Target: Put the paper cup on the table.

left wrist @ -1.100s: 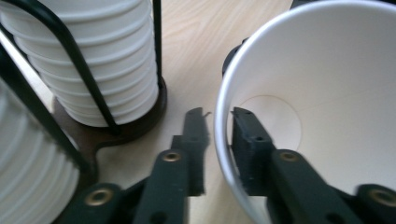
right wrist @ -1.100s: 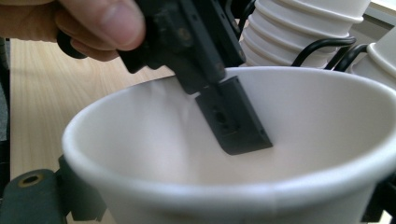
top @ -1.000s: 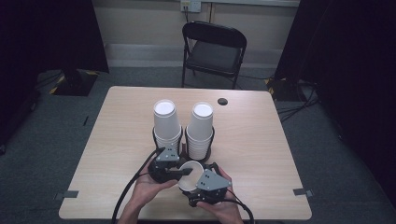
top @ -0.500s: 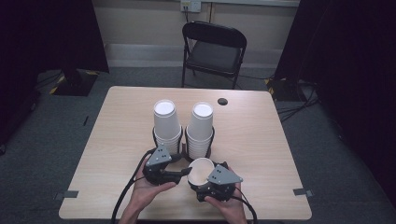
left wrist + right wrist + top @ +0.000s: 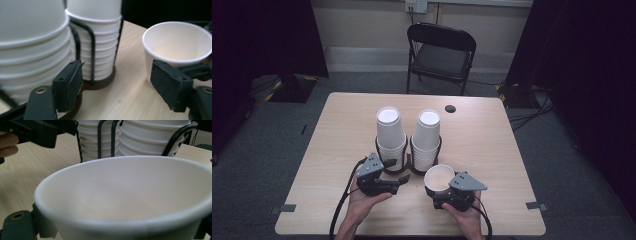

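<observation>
A single white paper cup (image 5: 439, 176) stands upright in my right gripper (image 5: 438, 191), whose jaws are shut on its lower wall; seen close in the right gripper view, the cup (image 5: 125, 195) hides the jaw tips. My left gripper (image 5: 402, 181) lies to the cup's left, near the table's front, and points right. Its jaws have just been opening, and in the left gripper view the left gripper (image 5: 120, 85) holds nothing, its pads (image 5: 71, 81) well apart. The cup (image 5: 177, 42) sits beyond its right pad, untouched.
Two tall stacks of white cups (image 5: 389, 132) (image 5: 428, 135) stand in a black wire holder (image 5: 409, 167) mid-table, just behind both grippers. A small black disc (image 5: 450, 108) lies at the far edge. A folding chair (image 5: 441, 52) stands beyond the table.
My left gripper has let go of the cup, opened and drawn off to the left. My right gripper has carried the cup to the right.
</observation>
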